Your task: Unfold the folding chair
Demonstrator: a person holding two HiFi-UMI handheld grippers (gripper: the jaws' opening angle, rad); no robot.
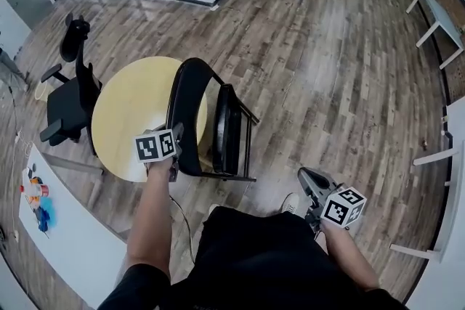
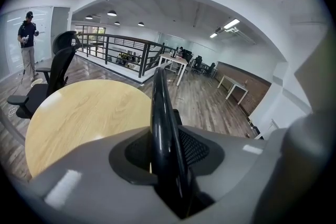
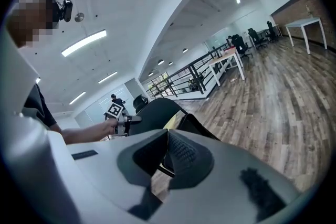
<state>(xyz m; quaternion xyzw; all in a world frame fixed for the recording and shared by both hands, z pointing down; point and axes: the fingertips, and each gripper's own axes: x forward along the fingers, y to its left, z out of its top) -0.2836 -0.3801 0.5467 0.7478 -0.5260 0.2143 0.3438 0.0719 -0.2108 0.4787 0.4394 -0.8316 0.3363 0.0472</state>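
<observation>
1. The folding chair (image 1: 190,109) stands on the wooden floor (image 1: 327,83), only partly opened, just beside the round tabletop (image 1: 127,112);
2. The left hand-held gripper (image 1: 176,145) is clamped on the backrest rim (image 2: 159,107); the right hand-held gripper (image 1: 306,178) is closed on nothing, well apart from the chair;
3. The current step looks like steadying the back; the next move probably calls for the right one to push the seat (image 1: 227,128) down.

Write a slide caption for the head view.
Left gripper grips the back of the chair beside a round table; right gripper hangs shut and empty.
</observation>
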